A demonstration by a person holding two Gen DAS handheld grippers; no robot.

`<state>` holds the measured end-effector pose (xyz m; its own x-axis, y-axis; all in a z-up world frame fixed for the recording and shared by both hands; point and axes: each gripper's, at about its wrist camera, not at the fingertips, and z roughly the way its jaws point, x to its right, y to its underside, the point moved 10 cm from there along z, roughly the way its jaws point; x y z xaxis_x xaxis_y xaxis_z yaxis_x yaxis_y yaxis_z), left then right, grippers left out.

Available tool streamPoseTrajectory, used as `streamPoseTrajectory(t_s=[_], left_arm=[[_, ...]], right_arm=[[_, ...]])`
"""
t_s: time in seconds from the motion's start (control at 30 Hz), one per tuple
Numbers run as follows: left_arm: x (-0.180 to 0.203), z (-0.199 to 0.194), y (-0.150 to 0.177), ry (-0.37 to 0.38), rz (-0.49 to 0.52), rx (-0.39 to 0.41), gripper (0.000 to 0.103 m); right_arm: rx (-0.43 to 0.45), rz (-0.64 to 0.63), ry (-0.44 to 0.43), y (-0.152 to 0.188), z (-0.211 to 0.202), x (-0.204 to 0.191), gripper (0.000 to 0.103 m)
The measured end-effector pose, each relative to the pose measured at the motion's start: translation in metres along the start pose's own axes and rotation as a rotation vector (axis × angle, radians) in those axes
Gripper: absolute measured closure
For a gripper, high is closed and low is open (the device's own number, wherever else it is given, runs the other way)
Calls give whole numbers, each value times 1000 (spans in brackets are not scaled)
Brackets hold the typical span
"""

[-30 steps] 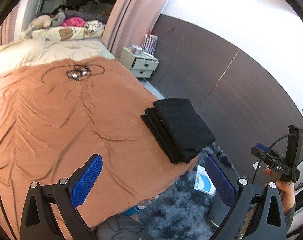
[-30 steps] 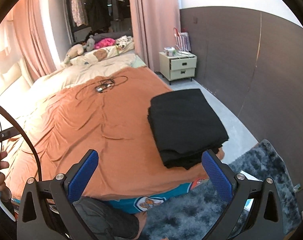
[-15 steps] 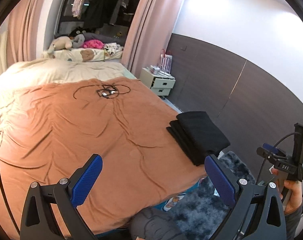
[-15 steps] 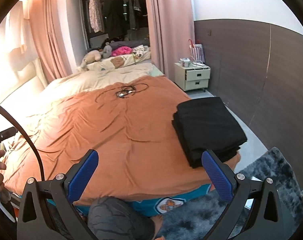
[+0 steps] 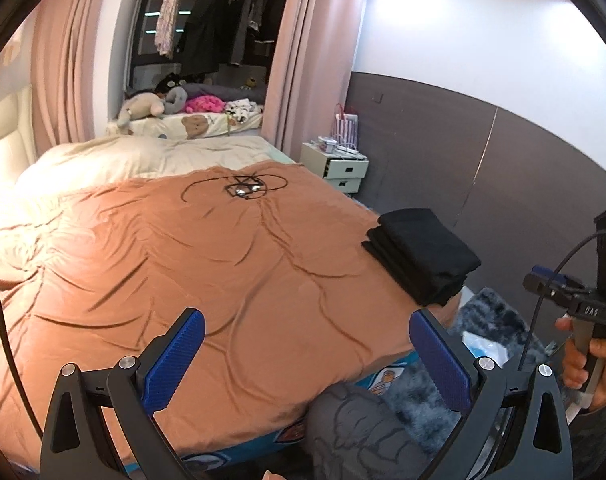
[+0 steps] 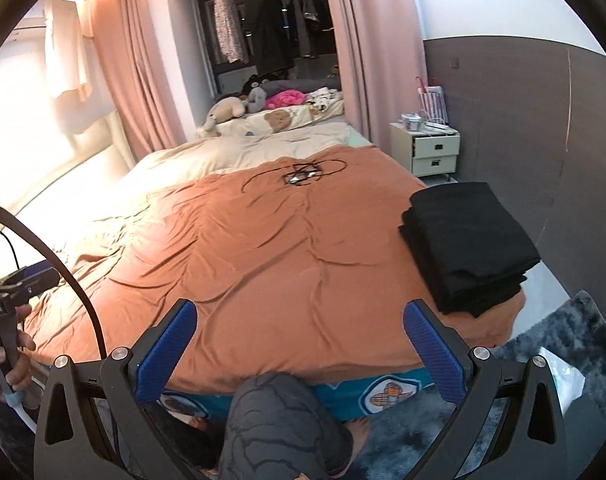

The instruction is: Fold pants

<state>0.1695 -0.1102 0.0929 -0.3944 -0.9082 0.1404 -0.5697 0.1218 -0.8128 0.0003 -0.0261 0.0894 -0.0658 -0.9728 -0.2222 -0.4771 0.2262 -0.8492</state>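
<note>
One folded stack of black pants lies on one bed. Two grippers show, the left gripper and the right gripper. One nightstand has two drawers. One tangled cable, one grey rug.

Matt black cloth pants on creased, faintly sheeny orange bedsheet (ribbed blue pads, shaggy rug).
</note>
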Motion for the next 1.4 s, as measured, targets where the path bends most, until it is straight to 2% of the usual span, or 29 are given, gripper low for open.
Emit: streamPoseTrajectory(t_s=[0.23, 0.57, 0.73, 0.9, 1.1, 1.2, 1.4], left_arm=[[-26, -20, 31, -42, -42, 21, 0], [-62, -37, 78, -122, -107, 37, 0], [-72, -42, 103, -156, -103, 36, 0], [-77, -42, 123, -158, -121, 42, 0], [-81, -40, 135, -162, -136, 58, 0], [-82, -42, 136, -165, -137, 78, 0], [-81, -48, 137, -181, -127, 101, 0]], right_arm=[[-33, 46, -55, 23, 7, 8, 0], [-23, 37, -18, 46, 9, 13, 0], [-34, 16, 10, 61, 22, -2, 0], [-44, 11, 21, 70, 23, -15, 0], [-4, 18, 22, 69, 23, -22, 0], [1, 1, 31, 83, 20, -24, 0], [11, -3, 32, 88, 20, -27, 0]])
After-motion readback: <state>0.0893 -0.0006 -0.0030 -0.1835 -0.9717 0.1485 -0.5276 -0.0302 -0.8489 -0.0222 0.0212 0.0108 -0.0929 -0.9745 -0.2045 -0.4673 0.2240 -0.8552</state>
